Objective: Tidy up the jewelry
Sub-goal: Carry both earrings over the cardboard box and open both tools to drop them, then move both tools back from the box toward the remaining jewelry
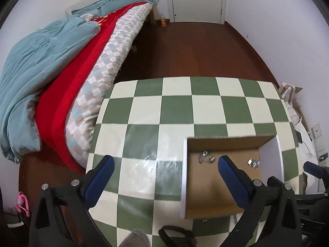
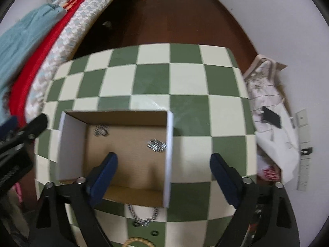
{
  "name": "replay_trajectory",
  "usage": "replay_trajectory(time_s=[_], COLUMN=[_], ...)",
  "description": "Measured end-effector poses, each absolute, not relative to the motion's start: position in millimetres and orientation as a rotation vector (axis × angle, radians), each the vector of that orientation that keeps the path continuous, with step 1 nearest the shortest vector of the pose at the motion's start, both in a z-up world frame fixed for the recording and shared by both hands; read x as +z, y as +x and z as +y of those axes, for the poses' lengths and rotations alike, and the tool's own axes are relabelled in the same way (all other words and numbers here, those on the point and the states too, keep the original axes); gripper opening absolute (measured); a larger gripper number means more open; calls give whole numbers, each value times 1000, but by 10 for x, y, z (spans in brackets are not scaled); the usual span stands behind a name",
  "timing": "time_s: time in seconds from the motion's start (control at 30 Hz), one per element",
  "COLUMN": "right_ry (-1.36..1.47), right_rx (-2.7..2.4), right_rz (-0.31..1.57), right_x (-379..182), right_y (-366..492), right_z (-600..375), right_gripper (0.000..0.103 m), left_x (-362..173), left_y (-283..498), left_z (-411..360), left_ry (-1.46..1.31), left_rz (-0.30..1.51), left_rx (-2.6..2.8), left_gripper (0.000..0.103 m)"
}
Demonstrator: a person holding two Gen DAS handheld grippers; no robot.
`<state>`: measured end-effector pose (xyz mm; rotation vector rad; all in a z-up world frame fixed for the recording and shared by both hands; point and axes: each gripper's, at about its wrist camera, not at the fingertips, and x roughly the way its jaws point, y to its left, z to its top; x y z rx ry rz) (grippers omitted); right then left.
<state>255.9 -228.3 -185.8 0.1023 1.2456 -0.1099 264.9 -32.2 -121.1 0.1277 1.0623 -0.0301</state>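
An open cardboard box [image 1: 224,180] [image 2: 127,156] with white side walls stands on the green-and-cream checkered table [image 1: 176,107] [image 2: 156,76]. Two small heaps of silver jewelry lie inside it: one at the far left [image 1: 206,157] [image 2: 100,130] and one at the far right [image 1: 254,162] [image 2: 157,144]. In front of the box, in the right wrist view, lie a silver chain [image 2: 144,216], two small dark rings [image 2: 154,233] and a wooden bead bracelet [image 2: 138,241]. My left gripper [image 1: 166,161] is open and empty above the table, left of the box. My right gripper [image 2: 163,157] is open and empty over the box's right wall.
A bed [image 1: 61,72] with blue, red and checked bedding stands left of the table. A dark wooden floor [image 1: 195,49] lies beyond. A white bag and a phone [image 2: 271,117] sit to the right by the wall. Black scissor handles [image 1: 176,234] lie at the table's near edge.
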Motion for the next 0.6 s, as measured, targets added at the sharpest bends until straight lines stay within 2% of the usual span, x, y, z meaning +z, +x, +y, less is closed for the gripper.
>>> replay_trajectory(time_s=[0.07,0.3,0.6], right_ry=[90,51,51], right_rx=[-113,-129,-156], right_rz=[1249,1222,1095], right_x=[-1911,-2000,-1669], right_y=[2482,2170,1798], right_z=[-2262,-2143,-2041], right_gripper=[102,103,103], left_x=[-1256,-1385,-1178], left_y=[2559,2273,1888], left_z=[-304,-215,-159], left_ry=[131,121,101], left_rz=[1059,1070,1004], left_rx=[-21,-3,-11], left_gripper=[103,103,103])
